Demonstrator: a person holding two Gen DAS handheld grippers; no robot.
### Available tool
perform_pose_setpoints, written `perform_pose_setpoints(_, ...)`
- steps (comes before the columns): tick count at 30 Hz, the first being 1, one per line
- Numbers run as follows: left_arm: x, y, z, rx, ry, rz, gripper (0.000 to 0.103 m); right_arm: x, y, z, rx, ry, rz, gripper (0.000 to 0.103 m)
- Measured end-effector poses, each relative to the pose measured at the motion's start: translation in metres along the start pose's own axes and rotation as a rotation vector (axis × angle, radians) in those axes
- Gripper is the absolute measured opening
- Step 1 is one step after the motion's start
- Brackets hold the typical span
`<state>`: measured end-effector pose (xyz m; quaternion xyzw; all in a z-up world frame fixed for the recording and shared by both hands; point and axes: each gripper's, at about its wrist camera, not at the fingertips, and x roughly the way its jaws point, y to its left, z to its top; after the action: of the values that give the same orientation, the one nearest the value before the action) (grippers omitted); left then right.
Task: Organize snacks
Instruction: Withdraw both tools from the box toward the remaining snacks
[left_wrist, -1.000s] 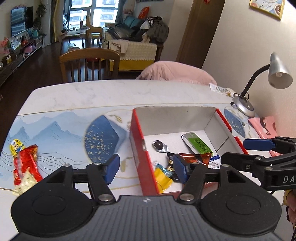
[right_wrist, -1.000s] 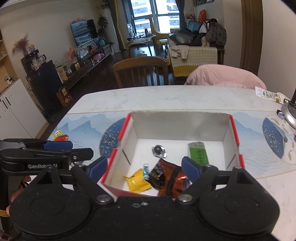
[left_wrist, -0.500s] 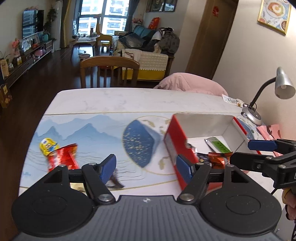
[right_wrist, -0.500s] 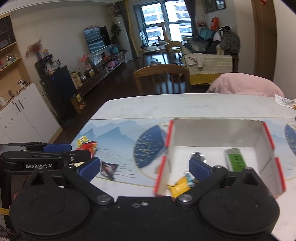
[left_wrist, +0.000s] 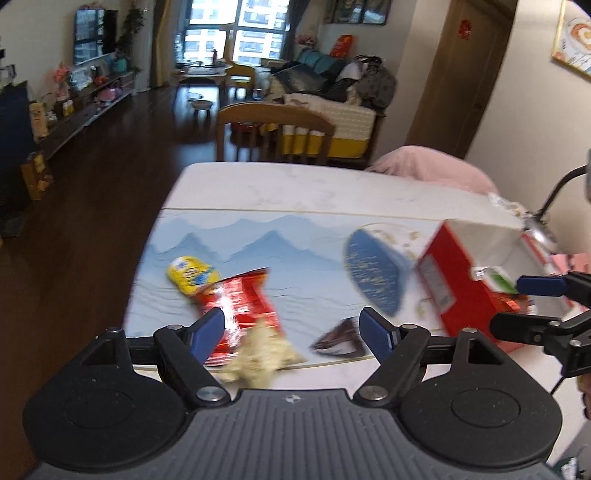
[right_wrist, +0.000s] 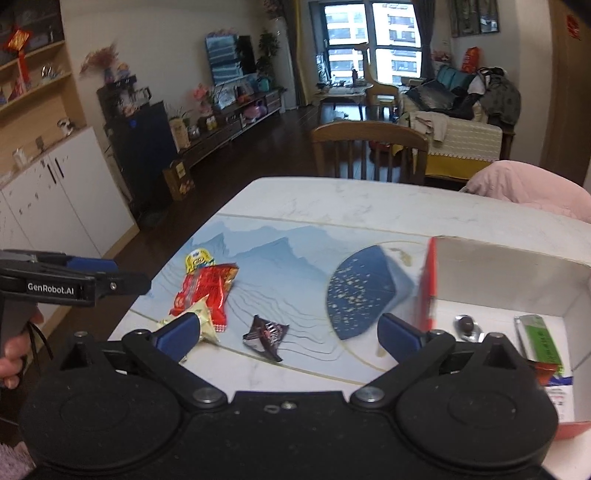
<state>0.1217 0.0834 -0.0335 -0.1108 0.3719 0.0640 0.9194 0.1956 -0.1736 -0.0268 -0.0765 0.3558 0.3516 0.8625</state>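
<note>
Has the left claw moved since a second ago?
Yes. The left claw swung leftward, away from the red box, and now hovers open over the loose snacks.

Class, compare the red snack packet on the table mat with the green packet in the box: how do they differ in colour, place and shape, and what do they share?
The red packet lies out on the mat, outside the box; the green packet already lies inside it. The red packet is crinkled, with another snack overlapping each end; the green packet is a flat, narrow strip lying clear of its neighbours. Both are sealed wrappers lying flat, and neither is held.
</note>
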Motion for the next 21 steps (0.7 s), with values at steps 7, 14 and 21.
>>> perform_pose_setpoints(7,0.018,0.022,-0.014,0.048,0.005,0.017,0.08,0.038,0.018,0.002,-0.021,0.044,0.006,0.103)
perform_pose_setpoints(14,0.046,0.027,-0.027,0.116,0.041,0.015,0.08,0.075,0.028,-0.001,-0.029,0.125,-0.001,0.102)
perform_pose_setpoints(21,0.073,0.024,-0.04,0.18,0.102,-0.015,0.08,0.116,0.027,-0.009,0.012,0.209,-0.034,0.098)
